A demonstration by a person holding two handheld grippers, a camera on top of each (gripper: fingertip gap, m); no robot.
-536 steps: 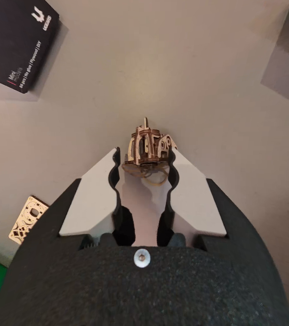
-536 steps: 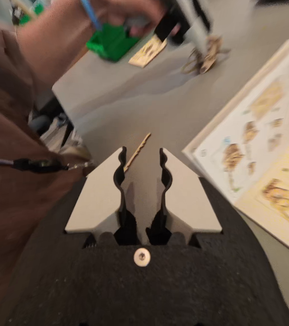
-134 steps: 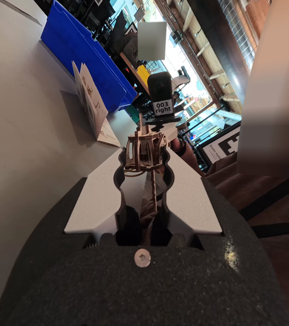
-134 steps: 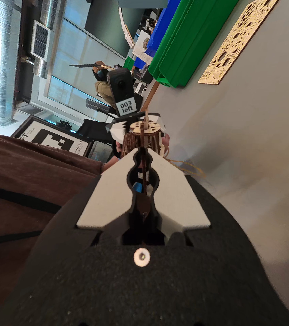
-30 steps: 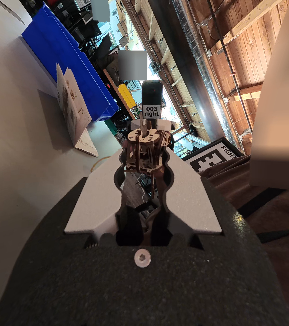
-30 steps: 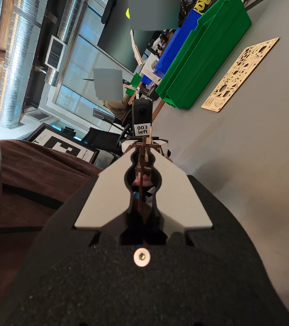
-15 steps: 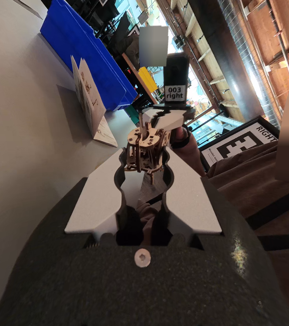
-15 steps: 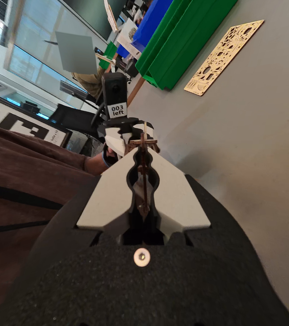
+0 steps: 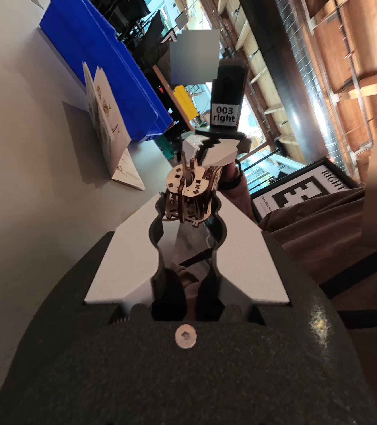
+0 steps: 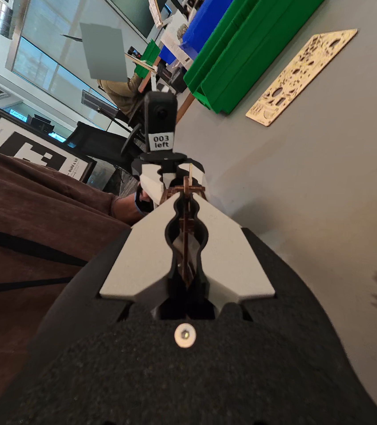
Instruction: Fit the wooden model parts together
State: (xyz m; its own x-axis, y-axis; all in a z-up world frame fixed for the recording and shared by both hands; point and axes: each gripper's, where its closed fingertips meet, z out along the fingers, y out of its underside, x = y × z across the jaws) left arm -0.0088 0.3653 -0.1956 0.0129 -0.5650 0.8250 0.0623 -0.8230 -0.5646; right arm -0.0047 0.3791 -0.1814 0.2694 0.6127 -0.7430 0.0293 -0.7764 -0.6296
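Note:
My left gripper (image 9: 187,200) is shut on the small wooden model (image 9: 188,184) and holds it in the air, with its round slotted top plate facing away from me. My right gripper (image 10: 186,195) is shut on a thin dark wooden strip (image 10: 185,230), seen edge-on. The strip's far end meets the model (image 10: 176,190) at the plate's middle. In the left wrist view the right gripper (image 9: 208,149) sits just beyond the model, and the strip (image 9: 192,164) stands beside the model's pale pin. The left gripper (image 10: 171,177) faces me in the right wrist view.
A grey table (image 10: 309,207) lies beside both grippers. On it are a blue bin (image 9: 114,80), an open instruction booklet (image 9: 107,128), green bins (image 10: 240,57) and a punched wooden parts sheet (image 10: 298,76). A person's brown sleeve (image 10: 33,207) is close by. Left and right tips are no more than a few centimetres apart.
The model has tilted, so its round top plate shows more. The right gripper sits slightly higher and farther right. Long before, the model and strip lay on the table with both grippers open.

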